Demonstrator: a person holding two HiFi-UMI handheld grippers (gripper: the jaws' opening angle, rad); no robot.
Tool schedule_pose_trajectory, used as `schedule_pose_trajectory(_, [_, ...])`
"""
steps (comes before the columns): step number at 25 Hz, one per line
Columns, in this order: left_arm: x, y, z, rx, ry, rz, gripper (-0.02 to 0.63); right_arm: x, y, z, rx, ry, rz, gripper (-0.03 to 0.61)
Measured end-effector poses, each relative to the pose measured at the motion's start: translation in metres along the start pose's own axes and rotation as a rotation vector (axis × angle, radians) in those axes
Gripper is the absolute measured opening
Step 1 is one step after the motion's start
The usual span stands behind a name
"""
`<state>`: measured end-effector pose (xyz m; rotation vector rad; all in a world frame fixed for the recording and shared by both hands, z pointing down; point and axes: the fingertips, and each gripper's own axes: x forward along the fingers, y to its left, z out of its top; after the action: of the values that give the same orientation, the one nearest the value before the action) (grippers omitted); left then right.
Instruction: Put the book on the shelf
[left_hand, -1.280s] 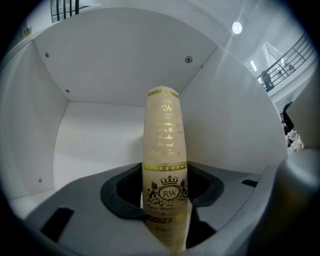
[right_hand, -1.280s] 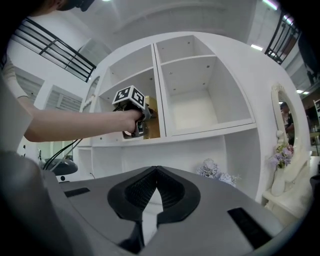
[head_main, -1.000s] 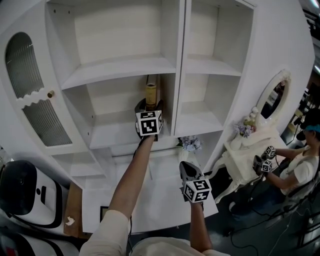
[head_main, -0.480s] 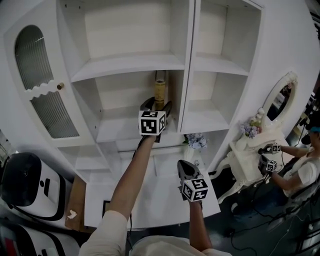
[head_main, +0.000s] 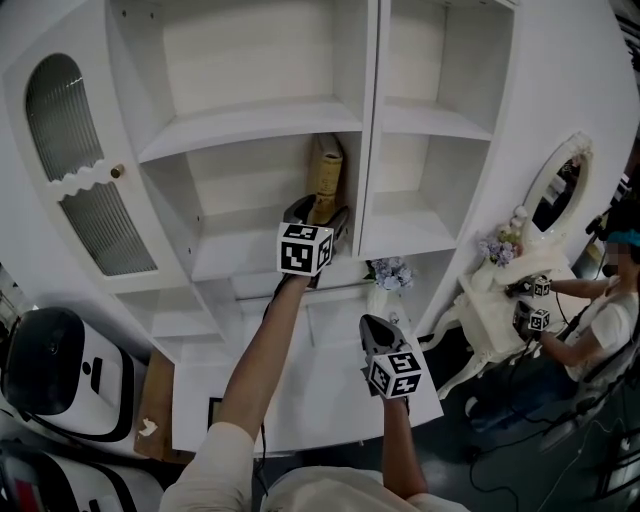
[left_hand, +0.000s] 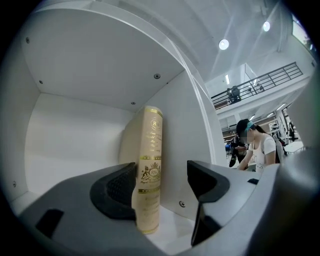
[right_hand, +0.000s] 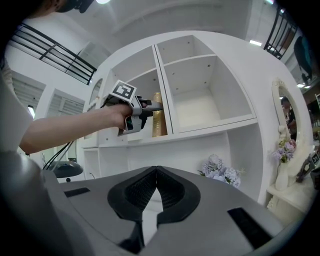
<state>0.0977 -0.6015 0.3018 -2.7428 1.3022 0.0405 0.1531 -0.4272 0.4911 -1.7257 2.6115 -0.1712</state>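
I saw one white shelf unit with two bays, one book and my two grippers. One vanity table stood off to the right with a person sitting at it, and there were two bunches of flowers: one on the ledge under the shelves, the other on the vanity. The book stood on end on the middle shelf of the left bay, tight in its right corner, with its top tipped slightly against the divider. My left gripper reached into that compartment with its jaws wide apart and the book's lower spine between them. The book was close beside the left pad and clearly apart from the right one, so nothing was clamped. That compartment held the book alone. My right gripper hung lower, in front of the ledge and well apart from the book, its jaws together on nothing.
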Motion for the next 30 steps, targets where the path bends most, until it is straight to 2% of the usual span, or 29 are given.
schedule_pose_trajectory(5, [-0.003,-0.013,-0.003,0.014,0.007,-0.062,0.324,-0.001,0.001,0.001,-0.004,-0.002,0.002,0.026])
schedule_pose_trajectory(11, [-0.009,-0.015,-0.008,0.011,0.022,-0.094,0.324,-0.001,0.007,0.001,-0.009,0.0,0.015,0.026])
schedule_pose_trajectory(22, [-0.032,-0.006,-0.013,0.026,0.027,-0.036,0.324,-0.003,0.014,0.006,-0.008,-0.009,0.025,0.026])
schedule_pose_trajectory(30, [-0.068,0.003,-0.018,0.076,0.024,0.025,0.324,-0.002,0.021,0.012,-0.019,-0.019,0.034,0.026])
